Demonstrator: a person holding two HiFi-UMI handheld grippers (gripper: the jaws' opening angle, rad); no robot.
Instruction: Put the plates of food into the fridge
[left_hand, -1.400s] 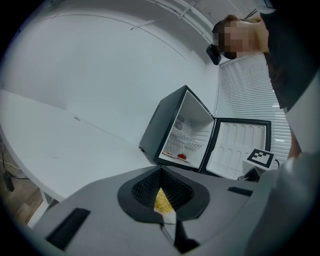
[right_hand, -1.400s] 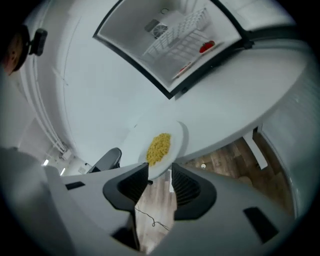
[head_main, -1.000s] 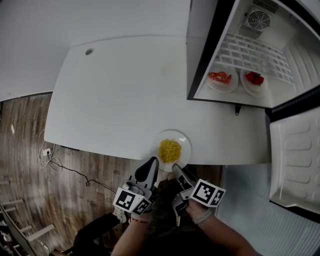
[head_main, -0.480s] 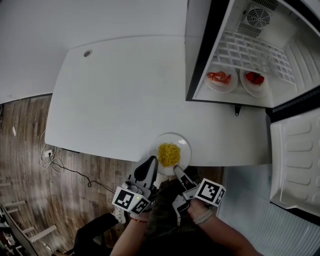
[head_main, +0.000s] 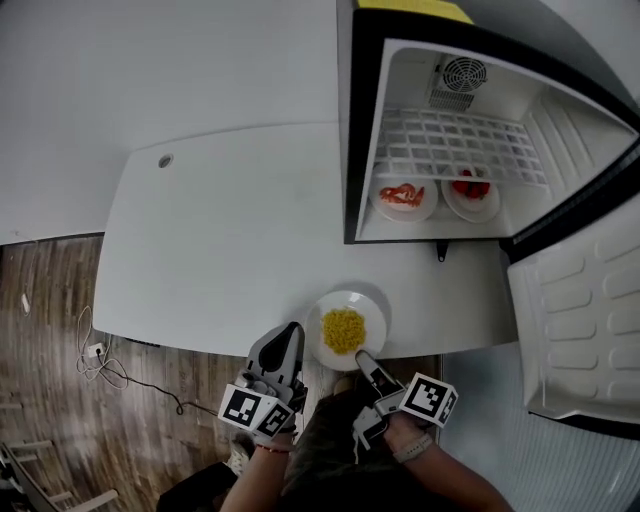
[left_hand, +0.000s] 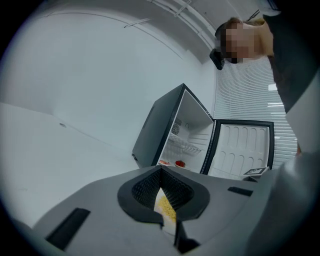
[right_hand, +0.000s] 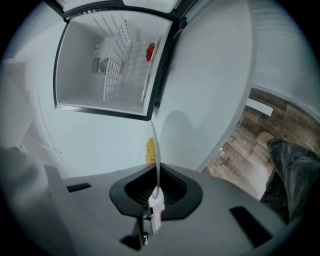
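- My left gripper (head_main: 291, 332) is clamped on the left rim of the white plate (head_main: 372, 304). In the left gripper view that rim sits pinched between the ribbed pads, and nothing else is in there.
- My right gripper (head_main: 361, 356) has hold of the same plate at its near right rim. Its jaws have just been closing. In the right gripper view the rim stands edge-on between them, gripped tight.
- The plate lies just ahead of both grippers and between them. It carries a heap of yellow food (head_main: 343, 330) at its middle.
- The white table (head_main: 220, 230) stretches away ahead of both grippers. The plate overhangs its near edge, back toward my hands. I cannot tell whether the plate touches the table.
- The fridge (head_main: 347, 130) stands ahead of my right gripper and a little to its right, well apart from the plate. Its door (head_main: 575, 320) is swung wide open, off to the right of that gripper.
- Inside the fridge, under the wire shelf (head_main: 460, 145), two plates sit side by side on the floor. One is a plate with pale red food (head_main: 420, 212). Just right of it is a plate with dark red food (head_main: 485, 213).
- The wooden floor (head_main: 50, 300) shows to the left of my left gripper.
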